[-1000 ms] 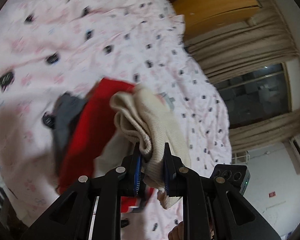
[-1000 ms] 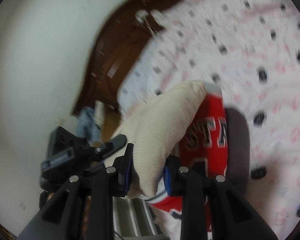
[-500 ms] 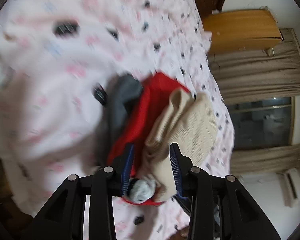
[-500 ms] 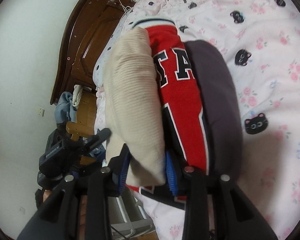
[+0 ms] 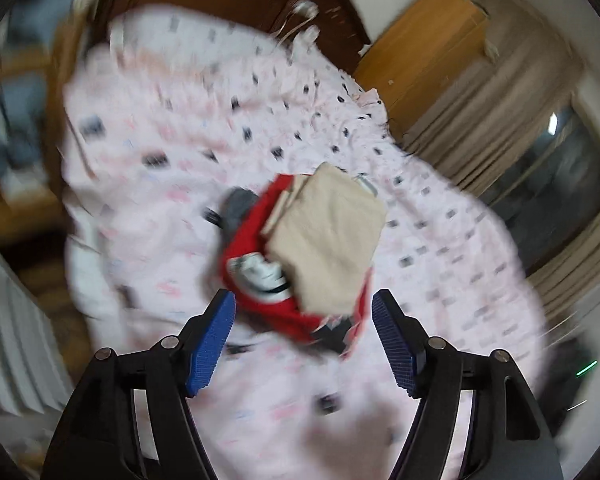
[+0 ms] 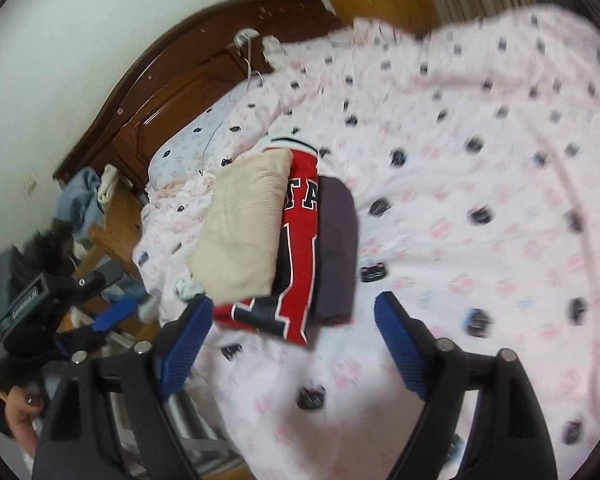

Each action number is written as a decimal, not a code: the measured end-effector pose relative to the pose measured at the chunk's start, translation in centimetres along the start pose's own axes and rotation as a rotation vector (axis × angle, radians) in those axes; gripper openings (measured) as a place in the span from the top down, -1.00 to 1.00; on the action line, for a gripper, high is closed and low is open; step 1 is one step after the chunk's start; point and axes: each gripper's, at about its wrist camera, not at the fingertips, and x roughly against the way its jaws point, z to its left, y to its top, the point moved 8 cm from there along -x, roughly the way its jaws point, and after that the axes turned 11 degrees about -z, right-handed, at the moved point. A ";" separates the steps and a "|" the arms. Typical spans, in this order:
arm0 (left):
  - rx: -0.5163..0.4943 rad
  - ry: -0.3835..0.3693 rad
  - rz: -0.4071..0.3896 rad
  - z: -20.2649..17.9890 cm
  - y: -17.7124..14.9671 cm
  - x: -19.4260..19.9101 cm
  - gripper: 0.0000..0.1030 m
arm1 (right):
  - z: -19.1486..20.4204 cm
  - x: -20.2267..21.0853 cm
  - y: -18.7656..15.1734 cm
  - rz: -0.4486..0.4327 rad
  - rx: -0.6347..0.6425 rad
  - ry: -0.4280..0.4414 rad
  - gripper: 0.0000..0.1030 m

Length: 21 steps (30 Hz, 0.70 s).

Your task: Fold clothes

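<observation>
Cream ribbed knit, folded [image 6: 242, 222], lay on top of my small stack on the bed, with the red jersey [image 6: 300, 240] under it and a dark grey folded garment [image 6: 336, 248] at its three o'clock side in the right wrist view. From the left wrist view the same cream knit [image 5: 328, 240] sat at twelve o'clock of my left tongs [image 5: 302, 338], over the red jersey [image 5: 260, 304].

Both tongs were spreading, with nothing between the blue pads: my right tongs [image 6: 292, 344] hung apart from the stack's near edge, and the left ones likewise. I judged the stacking step for this piece done, the knit released onto the pile. The next move would call for another unfolded garment, though none lay plainly in reach on the pink cat-print quilt [image 6: 480, 160].

White block letters on the jersey read "TA", the rest hidden beneath the knit. Lettering on the other handle at nine o'clock was too blurred to read.
</observation>
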 end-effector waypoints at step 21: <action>-0.393 0.148 -0.278 -4.8 -2.0 12.9 -0.73 | 9.0 14.8 -3.6 -0.225 0.287 0.026 -0.98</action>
